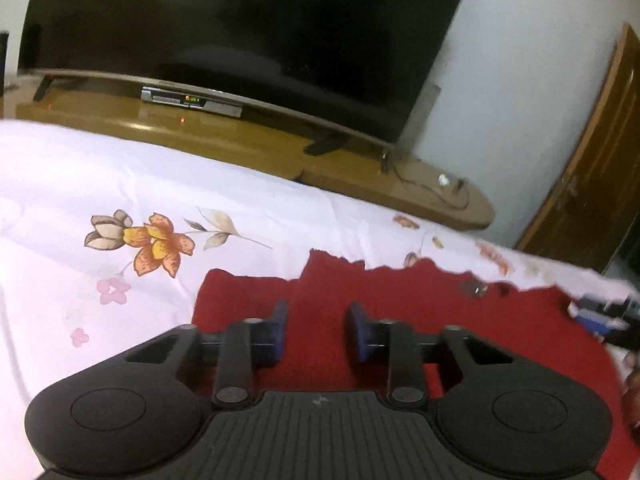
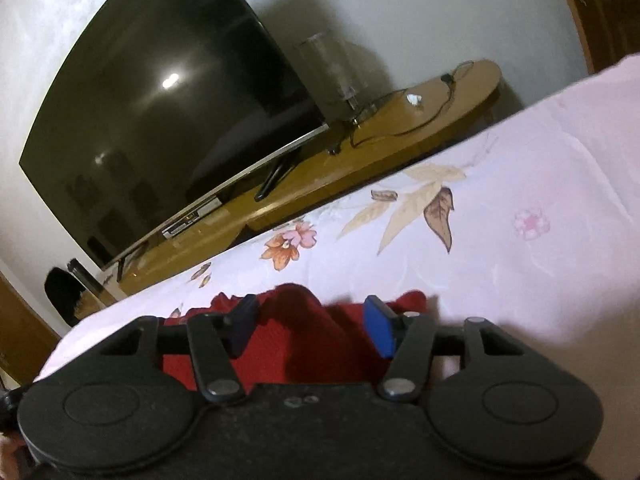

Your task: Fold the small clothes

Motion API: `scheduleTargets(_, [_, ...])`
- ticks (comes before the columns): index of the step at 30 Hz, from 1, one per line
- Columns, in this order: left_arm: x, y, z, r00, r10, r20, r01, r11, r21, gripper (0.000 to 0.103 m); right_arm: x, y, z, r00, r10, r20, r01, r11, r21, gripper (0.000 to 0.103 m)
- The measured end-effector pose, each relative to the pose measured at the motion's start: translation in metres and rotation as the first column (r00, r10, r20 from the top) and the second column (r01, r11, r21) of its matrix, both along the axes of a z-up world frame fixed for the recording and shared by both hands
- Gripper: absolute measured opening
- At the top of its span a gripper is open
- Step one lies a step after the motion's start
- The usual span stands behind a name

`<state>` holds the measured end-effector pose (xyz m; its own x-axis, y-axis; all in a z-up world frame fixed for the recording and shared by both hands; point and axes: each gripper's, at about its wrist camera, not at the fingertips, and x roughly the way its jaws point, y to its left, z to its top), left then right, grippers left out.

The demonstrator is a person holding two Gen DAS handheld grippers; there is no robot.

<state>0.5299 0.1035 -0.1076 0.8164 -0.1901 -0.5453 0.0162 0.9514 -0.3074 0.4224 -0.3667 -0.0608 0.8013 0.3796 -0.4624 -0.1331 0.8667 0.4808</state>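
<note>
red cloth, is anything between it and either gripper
Nothing visible. The left gripper and right gripper are both open directly over the red cloth, which lies on the floral bedsheet with no object in between.

Black left gripper (image 1: 316, 330); blue pads (image 1: 357, 332); silver screws.

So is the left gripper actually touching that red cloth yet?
Cannot tell. In the left wrist view the open left gripper sits over the red garment, but no gap or contact shows plainly.

garment (image 1: 400, 312): red | bedsheet (image 1: 120, 168): white, orange-pink floral print | claw pads (image 2: 380, 332): blue | TV (image 1: 240, 28): black
</note>
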Motion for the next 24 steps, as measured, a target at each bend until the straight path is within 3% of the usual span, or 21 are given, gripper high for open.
scheduleTargets(1, [-0.001,-0.001,0.0,1.0,0.001,0.001,-0.001,1.0,0.004,0.016,0.0,-0.002,0.001,1.0,-0.008,0.01,0.008,1.0,0.015,0.057])
scheduleTargets(4, [-0.007,0.005,-0.001,1.0,0.01,0.017,-0.01,0.999,-0.039,0.007,-0.002,-0.012,0.0,0.999,-0.039,0.027,0.036,0.996,0.086,0.058])
scheduleTargets(8, [-0.009,0.007,-0.002,1.0,0.013,0.017,-0.012,0.999,-0.05,0.007,0.003,-0.001,-0.001,0.999,0.033,0.014,-0.034,0.999,0.03,0.057])
scheduleTargets(12, [-0.007,0.006,-0.004,1.0,0.011,0.006,-0.011,0.999,-0.043,0.007,0.007,0.007,0.001,1.0,0.03,-0.002,-0.03,0.999,-0.017,0.055])
scheduleTargets(13, [-0.007,0.005,-0.004,1.0,0.011,0.011,-0.01,0.999,-0.042,0.007,0.01,0.014,-0.001,0.999,0.033,-0.035,-0.036,0.997,-0.065,0.045])
scheduleTargets(14, [-0.008,0.005,-0.003,1.0,0.012,0.02,-0.011,0.999,-0.041,0.006,0.014,0.02,-0.003,0.997,0.042,-0.067,-0.049,0.993,-0.108,0.021])
scheduleTargets(16, [-0.014,0.005,0.002,0.997,0.022,0.076,-0.019,0.999,-0.04,0.006,0.015,0.033,-0.002,0.996,0.067,-0.065,-0.078,0.977,-0.196,0.011])
scheduleTargets(19, [-0.019,0.003,0.008,0.992,0.044,0.12,-0.044,0.999,0.003,0.006,-0.001,0.039,0.012,0.998,0.051,0.036,-0.039,0.962,-0.27,0.008])
scheduleTargets(21, [-0.006,-0.003,-0.002,0.997,0.063,0.033,-0.065,0.996,0.066,0.006,-0.009,0.035,0.015,0.997,-0.007,0.072,0.028,0.954,-0.3,0.007])
scheduleTargets(24, [0.006,-0.006,-0.003,0.997,0.081,-0.017,-0.079,0.993,0.093,0.006,0.004,0.034,-0.005,0.999,-0.046,-0.028,0.034,0.942,-0.335,0.007])
